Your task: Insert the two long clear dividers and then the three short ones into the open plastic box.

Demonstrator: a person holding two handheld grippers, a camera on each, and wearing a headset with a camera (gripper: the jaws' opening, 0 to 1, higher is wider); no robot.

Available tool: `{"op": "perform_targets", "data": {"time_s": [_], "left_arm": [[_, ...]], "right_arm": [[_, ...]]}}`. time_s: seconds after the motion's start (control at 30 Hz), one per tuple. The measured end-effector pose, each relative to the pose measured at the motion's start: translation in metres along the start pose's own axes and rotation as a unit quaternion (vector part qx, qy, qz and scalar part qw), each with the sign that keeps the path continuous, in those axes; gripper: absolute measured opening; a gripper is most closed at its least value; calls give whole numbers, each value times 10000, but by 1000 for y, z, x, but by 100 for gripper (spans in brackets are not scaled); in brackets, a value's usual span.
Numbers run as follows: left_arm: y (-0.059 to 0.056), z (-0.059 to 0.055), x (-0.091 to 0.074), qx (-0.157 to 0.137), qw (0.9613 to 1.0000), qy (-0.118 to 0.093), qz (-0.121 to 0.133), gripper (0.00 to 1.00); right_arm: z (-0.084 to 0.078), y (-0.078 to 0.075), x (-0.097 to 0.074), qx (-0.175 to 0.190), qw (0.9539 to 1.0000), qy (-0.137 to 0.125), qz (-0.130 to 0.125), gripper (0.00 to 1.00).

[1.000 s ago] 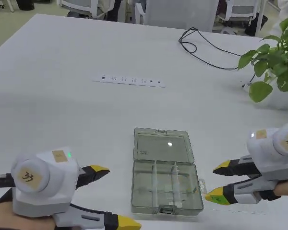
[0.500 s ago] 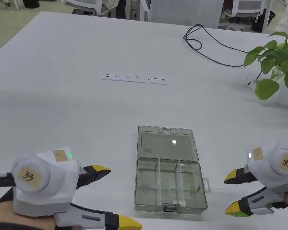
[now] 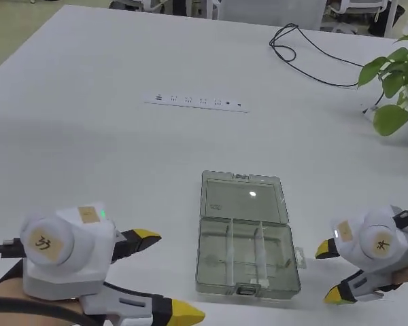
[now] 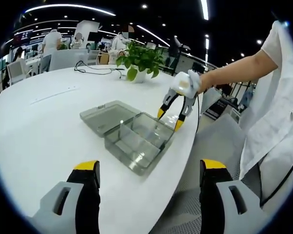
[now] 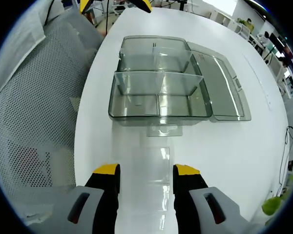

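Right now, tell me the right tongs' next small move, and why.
Probably lower the open right tongs onto the clear divider lying just ahead: the box already holds two long dividers.

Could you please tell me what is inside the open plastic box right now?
Two long clear dividers stand upright inside the open plastic box. Whether any short ones sit between them is unclear.

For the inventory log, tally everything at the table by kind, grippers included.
Plastic box: 1
Dividers standing in box: 2
Power strip: 1
Black cable: 1
Plant: 1
Grippers: 2, left gripper, right gripper
Total: 8; loose clear pieces by box uncountable
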State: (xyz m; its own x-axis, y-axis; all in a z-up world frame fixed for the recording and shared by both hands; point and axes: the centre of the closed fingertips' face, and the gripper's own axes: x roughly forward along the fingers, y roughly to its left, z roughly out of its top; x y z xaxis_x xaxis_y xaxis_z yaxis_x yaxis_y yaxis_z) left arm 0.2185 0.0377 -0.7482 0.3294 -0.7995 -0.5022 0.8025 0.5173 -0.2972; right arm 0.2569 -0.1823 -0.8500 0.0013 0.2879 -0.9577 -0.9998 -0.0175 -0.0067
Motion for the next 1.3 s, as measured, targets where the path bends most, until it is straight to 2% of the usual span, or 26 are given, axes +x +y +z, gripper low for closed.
{"op": "perform_targets", "data": {"time_s": [0.23,0.5,0.7,1.07,1.3], "left_arm": [[2,1,0,-29,10000,-15,15,85],[3,2,-2,-43,10000,-41,35,85],[3,1,-1,-40,10000,-31,24,84],[3,2,-1,-22,10000,-30,20,84],[2,5,-1,9,10000,-44,2,84]], "right_arm": [[-7,1,7,-298,9992,270,60,44],[-4,-1,6,-271,9993,254,60,42],[-3,-4,7,-186,9996,232,18,33],[-2,-4,6,-152,9995,262,-50,33],[1,-3,-7,69,9996,141,-216,33]]}}
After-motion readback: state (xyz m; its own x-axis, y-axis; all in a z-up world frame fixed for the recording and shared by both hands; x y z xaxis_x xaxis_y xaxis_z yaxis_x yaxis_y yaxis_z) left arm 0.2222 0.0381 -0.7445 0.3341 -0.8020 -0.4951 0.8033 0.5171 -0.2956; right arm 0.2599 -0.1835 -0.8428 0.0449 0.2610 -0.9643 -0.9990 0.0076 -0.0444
